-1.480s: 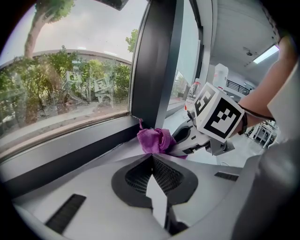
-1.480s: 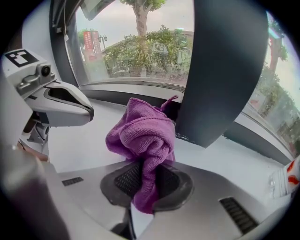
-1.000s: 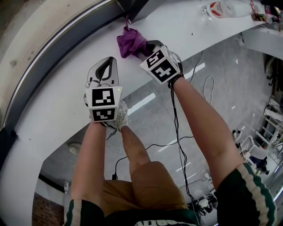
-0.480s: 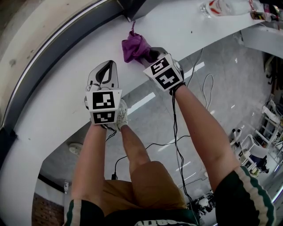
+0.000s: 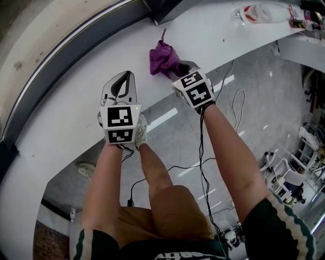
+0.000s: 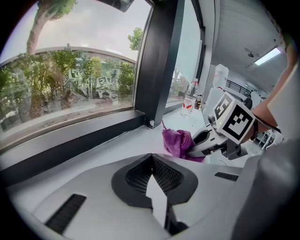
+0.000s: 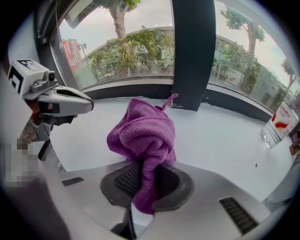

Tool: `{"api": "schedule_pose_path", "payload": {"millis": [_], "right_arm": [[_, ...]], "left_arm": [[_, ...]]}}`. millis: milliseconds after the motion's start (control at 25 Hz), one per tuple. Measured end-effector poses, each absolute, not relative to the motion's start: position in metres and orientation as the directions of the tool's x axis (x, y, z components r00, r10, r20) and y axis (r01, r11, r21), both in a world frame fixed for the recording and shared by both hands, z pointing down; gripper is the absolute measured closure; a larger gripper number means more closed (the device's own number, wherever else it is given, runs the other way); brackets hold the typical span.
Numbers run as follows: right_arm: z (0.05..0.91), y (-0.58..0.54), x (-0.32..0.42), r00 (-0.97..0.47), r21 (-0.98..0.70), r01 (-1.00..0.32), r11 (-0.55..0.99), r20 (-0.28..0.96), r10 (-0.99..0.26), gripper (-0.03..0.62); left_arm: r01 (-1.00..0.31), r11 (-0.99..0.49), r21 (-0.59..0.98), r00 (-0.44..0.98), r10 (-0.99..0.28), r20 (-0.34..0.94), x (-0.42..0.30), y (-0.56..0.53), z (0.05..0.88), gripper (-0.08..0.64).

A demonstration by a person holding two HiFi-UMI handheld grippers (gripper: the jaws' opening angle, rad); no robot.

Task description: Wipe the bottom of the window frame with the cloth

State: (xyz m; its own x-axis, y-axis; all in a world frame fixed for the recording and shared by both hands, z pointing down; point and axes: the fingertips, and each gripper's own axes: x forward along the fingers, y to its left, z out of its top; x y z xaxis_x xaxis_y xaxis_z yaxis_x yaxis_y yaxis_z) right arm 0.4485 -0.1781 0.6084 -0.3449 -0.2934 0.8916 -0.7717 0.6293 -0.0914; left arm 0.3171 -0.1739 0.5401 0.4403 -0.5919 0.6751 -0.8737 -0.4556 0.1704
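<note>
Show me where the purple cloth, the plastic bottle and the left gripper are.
purple cloth (image 7: 143,136), right gripper view, its bunched middle above the jaws.
plastic bottle (image 5: 263,11), head view, middle of its clear body.
left gripper (image 6: 151,159), left gripper view, where its fingertips meet.

In my head view the right gripper (image 5: 179,66) has its tips tucked under the cloth (image 5: 163,57) — can't see them there. In the right gripper view the bottle (image 7: 280,123) at the far right is clipped by the edge — label's too small to read.
</note>
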Motion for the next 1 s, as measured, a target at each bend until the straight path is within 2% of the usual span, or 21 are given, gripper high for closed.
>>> {"api": "schedule_pose_path", "payload": {"millis": [480,1000], "right_arm": [[0.605,-0.17,0.434,-0.25,-0.008,-0.831,0.557,0.898,-0.361,0.534],[0.605,-0.145,0.378,-0.225,0.014,-0.842,0.54,0.899,-0.376,0.534]], "left_arm": [[-0.896,-0.409,0.174,0.414,-0.622,0.665,0.274,-0.154,0.532,0.551],[-0.922,-0.354,0.159,0.365,-0.652,0.665,0.203,-0.128,0.521,0.551]]}}
